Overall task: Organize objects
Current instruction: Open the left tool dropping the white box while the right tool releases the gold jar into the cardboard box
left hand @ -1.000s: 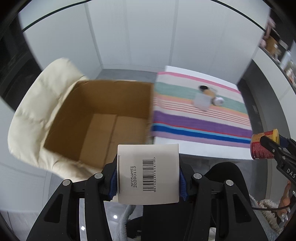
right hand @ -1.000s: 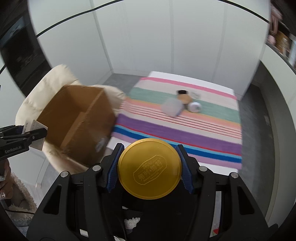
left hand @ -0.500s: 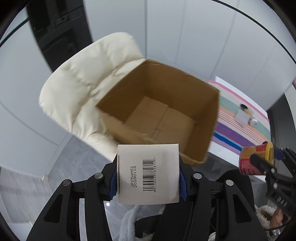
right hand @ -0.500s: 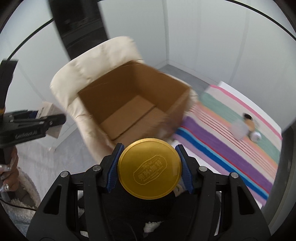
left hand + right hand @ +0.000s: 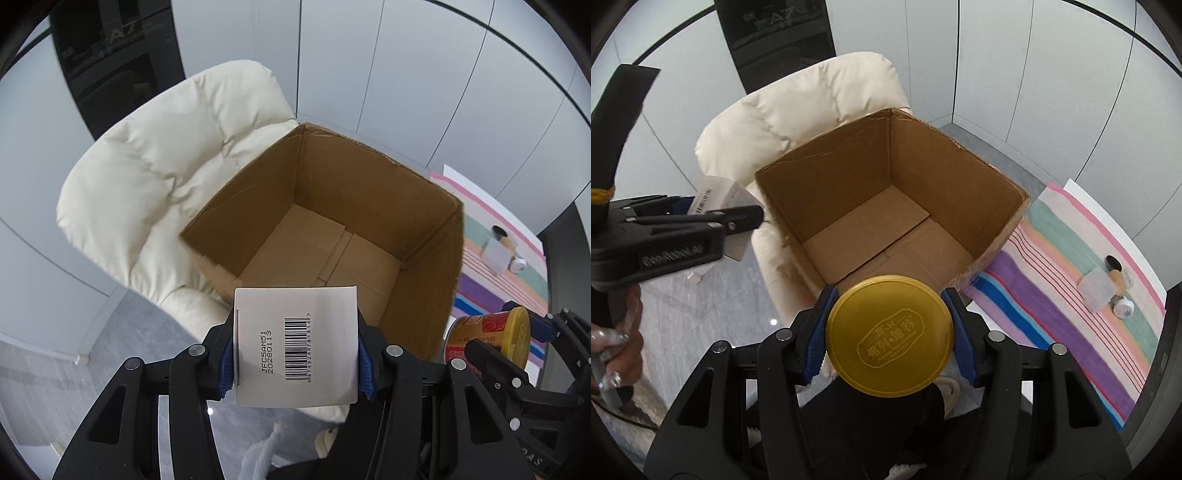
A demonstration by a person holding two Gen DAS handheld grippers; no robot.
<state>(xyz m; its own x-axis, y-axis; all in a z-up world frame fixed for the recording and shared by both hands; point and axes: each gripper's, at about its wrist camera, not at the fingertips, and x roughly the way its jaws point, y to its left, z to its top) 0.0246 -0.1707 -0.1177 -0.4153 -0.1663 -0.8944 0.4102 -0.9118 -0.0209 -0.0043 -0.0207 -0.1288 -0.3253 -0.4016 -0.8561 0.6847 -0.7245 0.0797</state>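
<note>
Your left gripper [image 5: 296, 354] is clamped on a small white carton [image 5: 295, 343], its blue pads pressing both sides and the barcode face turned toward the camera. Just beyond it, at twelve to one o'clock, the open cardboard box [image 5: 424, 229] sits on a cream padded chair [image 5: 155, 173], its inside showing only the bottom flaps. At three o'clock you can see your right gripper [image 5: 517, 332] with its can.

Your right gripper, seen from its own camera, is closed on a can with a gold lid [image 5: 890, 336], the lid facing the lens and a pad against each side. The box lies straight ahead at twelve o'clock, its near rim just past the lid. At nine o'clock your left gripper holds the white carton beside the box's left wall, above the chair. At three o'clock a striped cloth [image 5: 1071, 295] carries a translucent cube [image 5: 1097, 288], a small white jar [image 5: 1123, 307] and a dark-capped bottle [image 5: 1115, 267], touching or nearly so, well apart from the box.
</note>
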